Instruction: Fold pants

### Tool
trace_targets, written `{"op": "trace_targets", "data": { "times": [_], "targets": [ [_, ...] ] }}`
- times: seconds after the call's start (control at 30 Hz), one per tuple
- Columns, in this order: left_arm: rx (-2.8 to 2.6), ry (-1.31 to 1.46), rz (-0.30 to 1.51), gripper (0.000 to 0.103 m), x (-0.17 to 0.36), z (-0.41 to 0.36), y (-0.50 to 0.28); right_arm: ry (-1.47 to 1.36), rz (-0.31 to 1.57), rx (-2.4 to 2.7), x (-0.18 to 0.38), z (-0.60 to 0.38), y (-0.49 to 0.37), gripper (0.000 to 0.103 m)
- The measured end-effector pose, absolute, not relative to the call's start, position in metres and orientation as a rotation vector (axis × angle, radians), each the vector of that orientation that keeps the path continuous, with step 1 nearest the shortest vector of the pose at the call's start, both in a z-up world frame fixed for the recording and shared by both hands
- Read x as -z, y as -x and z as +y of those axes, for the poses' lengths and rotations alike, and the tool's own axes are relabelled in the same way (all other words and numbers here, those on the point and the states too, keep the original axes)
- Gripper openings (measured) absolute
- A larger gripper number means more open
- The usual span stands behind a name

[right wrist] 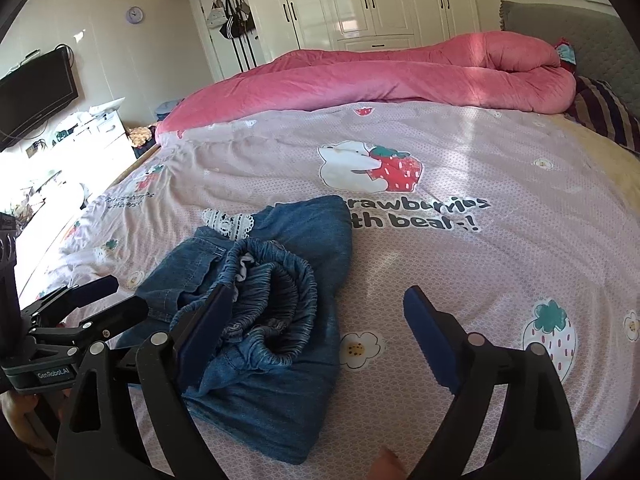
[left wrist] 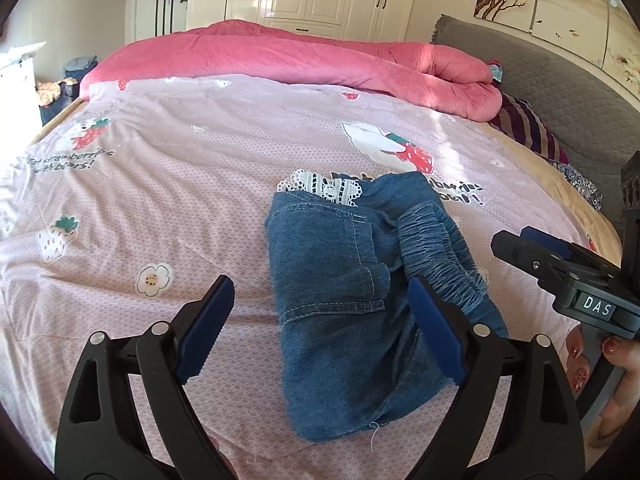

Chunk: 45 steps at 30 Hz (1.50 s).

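Small blue denim pants (left wrist: 340, 280) lie folded into a compact bundle on the pink bedsheet (left wrist: 160, 208), elastic waistband on top, white lace trim (left wrist: 320, 188) at the far end. My left gripper (left wrist: 320, 300) is open just above the bundle's near left part, holding nothing. In the right wrist view the pants (right wrist: 264, 320) lie at lower left, and my right gripper (right wrist: 320, 312) is open over their right edge, empty. Each gripper shows in the other's view: the right one (left wrist: 532, 248), the left one (right wrist: 104, 296).
A rolled pink quilt (left wrist: 280, 64) lies across the far side of the bed. A grey headboard (left wrist: 560, 92) and striped pillow (left wrist: 528, 128) are at right. White wardrobes (right wrist: 360, 0), a TV (right wrist: 36, 92) and a cluttered dresser stand beyond the bed.
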<state>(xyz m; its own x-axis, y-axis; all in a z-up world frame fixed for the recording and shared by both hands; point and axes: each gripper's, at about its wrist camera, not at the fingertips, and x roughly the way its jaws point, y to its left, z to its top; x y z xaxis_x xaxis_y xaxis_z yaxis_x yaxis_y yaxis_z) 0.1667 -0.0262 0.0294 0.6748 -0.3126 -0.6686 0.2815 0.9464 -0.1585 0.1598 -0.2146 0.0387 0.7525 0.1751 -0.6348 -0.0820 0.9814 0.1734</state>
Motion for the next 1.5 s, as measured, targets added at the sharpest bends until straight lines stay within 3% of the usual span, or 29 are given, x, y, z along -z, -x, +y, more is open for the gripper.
{"op": "trace_targets", "data": {
  "times": [0.4, 1.5],
  "targets": [
    [0.301, 0.035, 0.745, 0.093, -0.034, -0.017, -0.163, -0.123, 0.687, -0.112, -0.046, -0.216, -0.155, 0.094],
    [0.216, 0.061, 0.714, 0.093, -0.041, 0.013, -0.114, -0.068, 0.652, -0.147, -0.072, -0.192, -0.126, 0.098]
  ]
}}
